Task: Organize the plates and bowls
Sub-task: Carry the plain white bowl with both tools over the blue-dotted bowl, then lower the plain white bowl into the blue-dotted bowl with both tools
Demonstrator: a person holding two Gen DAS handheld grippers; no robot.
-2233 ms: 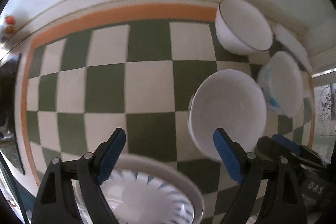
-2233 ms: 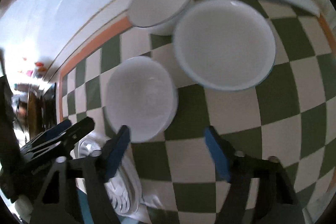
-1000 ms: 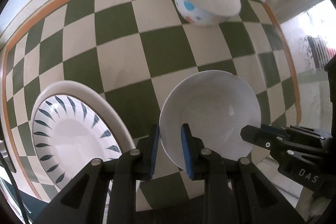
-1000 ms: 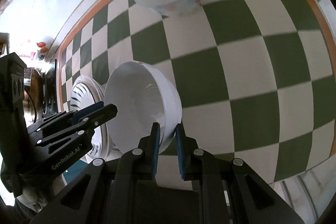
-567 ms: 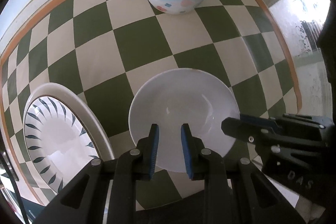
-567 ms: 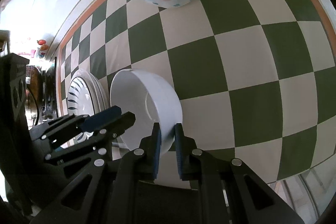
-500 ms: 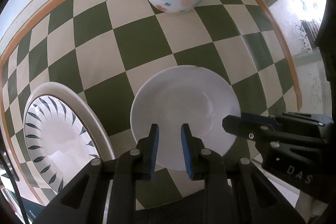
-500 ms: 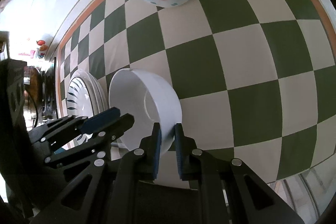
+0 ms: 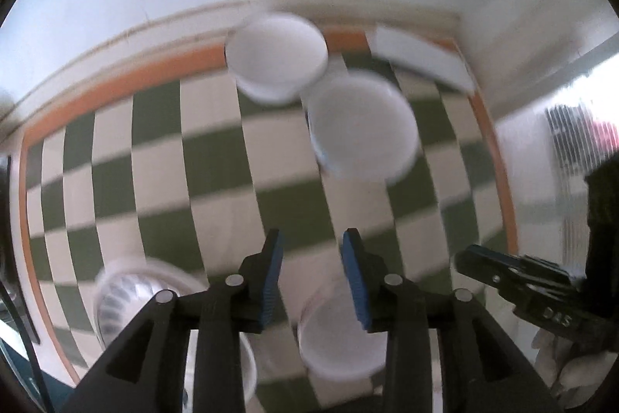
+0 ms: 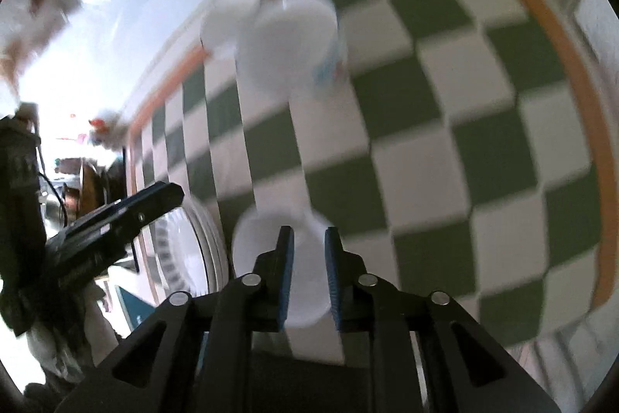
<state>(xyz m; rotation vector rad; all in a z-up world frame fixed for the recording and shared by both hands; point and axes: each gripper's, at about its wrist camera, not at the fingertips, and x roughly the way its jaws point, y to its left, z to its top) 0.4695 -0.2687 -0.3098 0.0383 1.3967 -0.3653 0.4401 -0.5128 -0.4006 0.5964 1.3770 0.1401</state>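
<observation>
White bowl (image 9: 340,343) has been released onto the checkered counter (image 9: 162,173). It was pinched at its rim by both grippers half a second ago; now it sits free at the near edge, just beside the patterned plate (image 9: 127,289), apart from it as far as the blur allows.

Left gripper (image 9: 311,277): fingers are opening, a modest gap is seen between the blue pads, nothing is held. The bowl rim is seen below and behind the pads, not between them.

Right gripper (image 10: 308,277): fingers are opening too, gap is narrower, nothing is clamped. The bowl (image 10: 271,250) is seen through the gap, but no pad contact is visible.

Both views are heavily motion-blurred, and both grippers have been pulled up and away from the bowl compared with the earlier frames.

Remaining items: plain white bowl (image 9: 276,59) and spotted bowl (image 9: 363,126) are left at the far end of the counter, touching or nearly so; blur prevents a firm call. A flat white item (image 9: 421,62) is seen by the far wall; it cannot be identified.

Judgement: one bowl has been relocated next to the plate, so this sub-step is taken as done. Two far bowls are presumably still to be brought over or nested. The next reach is expected toward them.
</observation>
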